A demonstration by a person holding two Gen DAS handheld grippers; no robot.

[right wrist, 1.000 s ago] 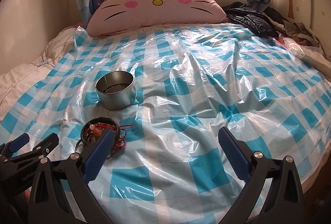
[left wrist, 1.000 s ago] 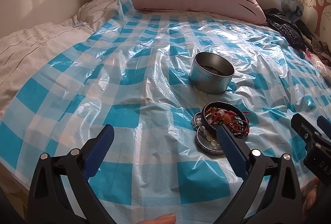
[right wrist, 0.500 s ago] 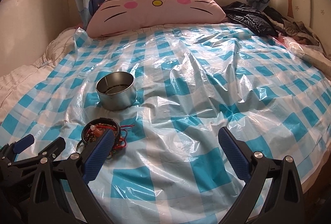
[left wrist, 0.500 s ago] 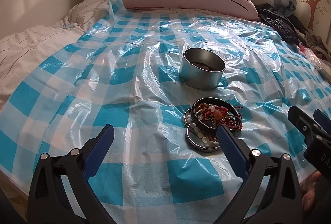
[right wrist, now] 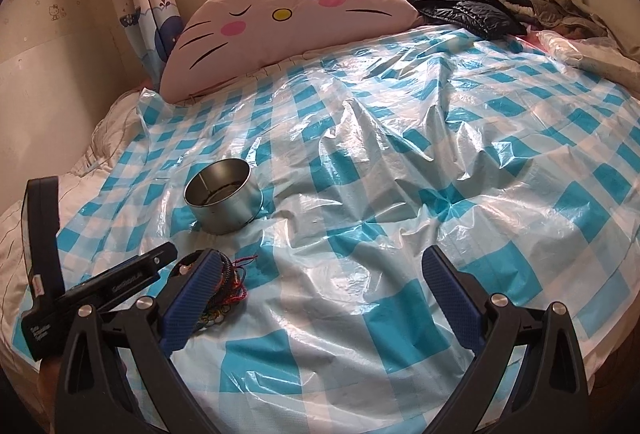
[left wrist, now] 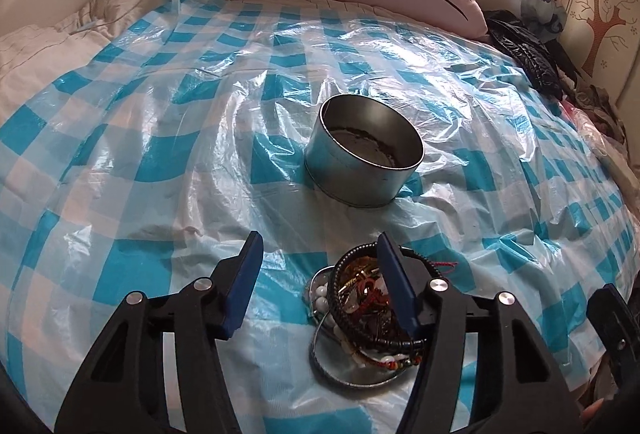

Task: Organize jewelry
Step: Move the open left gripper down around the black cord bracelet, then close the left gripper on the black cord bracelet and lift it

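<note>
A round metal tin point(left wrist: 363, 150) stands open on the blue checked plastic sheet point(left wrist: 168, 137); it also shows in the right wrist view point(right wrist: 223, 201). Nearer me, a flat tin lid point(left wrist: 352, 374) holds a tangle of bracelets point(left wrist: 368, 304): black bands, white beads, red cords. My left gripper point(left wrist: 320, 254) is open just above the pile, its right finger point(left wrist: 394, 286) over the bracelets. My right gripper point(right wrist: 320, 274) is open and empty to the right of the pile point(right wrist: 230, 284). The left gripper shows at the lower left of that view point(right wrist: 100, 226).
A large pink cat-face pillow point(right wrist: 288, 13) lies at the head of the bed. Dark jackets and clothes point(right wrist: 472, 9) are heaped at the far right. A white quilt point(left wrist: 48, 45) bunches along the left. The bed's front edge runs just below both grippers.
My left gripper has moved forward and right, narrowing its opening, so its right finger now overlaps the bracelet pile. My right gripper has tilted and moved slightly forward, still open.
</note>
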